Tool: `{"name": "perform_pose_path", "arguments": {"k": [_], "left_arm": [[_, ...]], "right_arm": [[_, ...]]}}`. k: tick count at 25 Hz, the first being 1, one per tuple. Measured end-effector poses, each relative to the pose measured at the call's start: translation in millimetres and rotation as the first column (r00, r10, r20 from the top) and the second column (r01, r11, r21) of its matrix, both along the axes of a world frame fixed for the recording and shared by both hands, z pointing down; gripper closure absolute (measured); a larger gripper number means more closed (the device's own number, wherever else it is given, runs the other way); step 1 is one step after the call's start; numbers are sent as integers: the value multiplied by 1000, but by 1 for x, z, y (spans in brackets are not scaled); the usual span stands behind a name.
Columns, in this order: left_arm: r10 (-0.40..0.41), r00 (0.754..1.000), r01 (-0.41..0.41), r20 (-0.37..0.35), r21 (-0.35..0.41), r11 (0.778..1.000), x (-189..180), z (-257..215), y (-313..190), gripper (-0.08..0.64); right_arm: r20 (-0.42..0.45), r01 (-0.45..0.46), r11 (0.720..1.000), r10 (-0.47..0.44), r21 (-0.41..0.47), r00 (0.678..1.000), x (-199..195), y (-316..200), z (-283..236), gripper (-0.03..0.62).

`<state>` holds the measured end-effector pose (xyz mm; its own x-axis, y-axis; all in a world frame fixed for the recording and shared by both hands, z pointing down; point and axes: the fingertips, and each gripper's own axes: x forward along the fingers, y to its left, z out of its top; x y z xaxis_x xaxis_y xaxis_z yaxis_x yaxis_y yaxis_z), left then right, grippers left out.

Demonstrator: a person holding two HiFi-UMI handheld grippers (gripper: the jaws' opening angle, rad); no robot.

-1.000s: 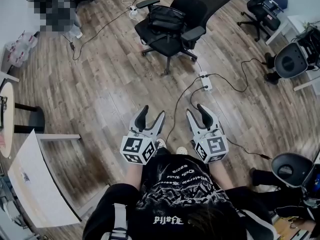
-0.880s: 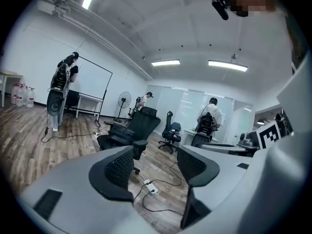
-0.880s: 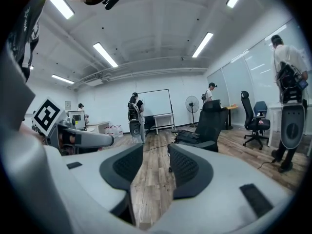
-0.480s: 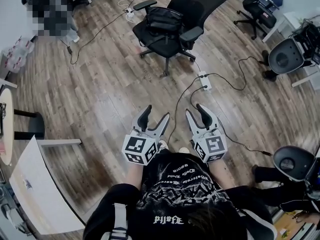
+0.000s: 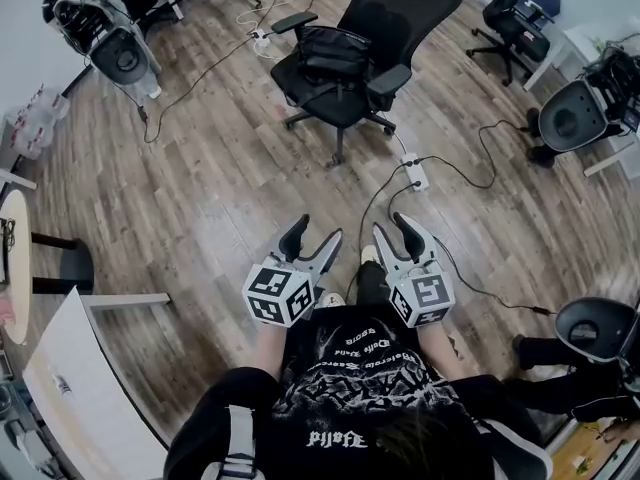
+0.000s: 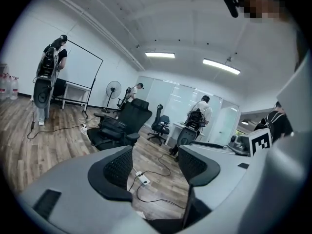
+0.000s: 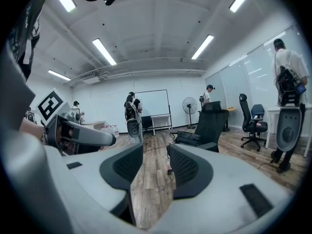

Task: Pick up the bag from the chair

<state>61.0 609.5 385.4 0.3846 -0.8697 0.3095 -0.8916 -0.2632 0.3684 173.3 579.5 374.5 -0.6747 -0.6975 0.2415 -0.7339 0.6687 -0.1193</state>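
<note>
While a black bag (image 5: 335,53) is lying on the chair (image 5: 405,3), the left gripper (image 5: 315,236), jaws just opening wide, and the narrower-set right gripper (image 5: 397,228) are holding nothing.

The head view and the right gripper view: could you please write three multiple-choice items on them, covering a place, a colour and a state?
1. Where does the bag lie?
A) on the seat of the chair
B) under it
C) on a wall hook

2. What colour is the power strip on the floor?
A) red
B) white
C) black

3. How do the jaws of the right gripper stand?
A) shut on the bag
B) shut on a cup
C) apart, empty

Key:
1 A, the bag rests on the seat.
2 B, it shows white against the wood.
3 C, only floor shows between the jaws.
</note>
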Motion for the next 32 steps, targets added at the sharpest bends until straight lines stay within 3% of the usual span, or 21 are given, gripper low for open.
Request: {"name": "perform_pose_path", "arguments": {"k": [8, 14, 23, 32], "left_arm": [[-50, 997, 49, 62, 9, 999, -30, 9, -47, 259], [-110, 991, 113, -70, 37, 993, -49, 2, -121, 259], [-149, 986, 151, 76, -15, 988, -47, 19, -257, 259], [-177, 979, 181, 104, -31, 983, -26, 25, -379, 259]], "right_arm": [[7, 63, 998, -63, -3, 998, -33, -54, 11, 407], [-22, 133, 991, -133, 6, 991, -60, -134, 19, 407], [-29, 204, 978, -205, -35, 978, -69, -285, 26, 411], [-9, 235, 971, -236, -47, 972, -51, -409, 29, 411]]}}
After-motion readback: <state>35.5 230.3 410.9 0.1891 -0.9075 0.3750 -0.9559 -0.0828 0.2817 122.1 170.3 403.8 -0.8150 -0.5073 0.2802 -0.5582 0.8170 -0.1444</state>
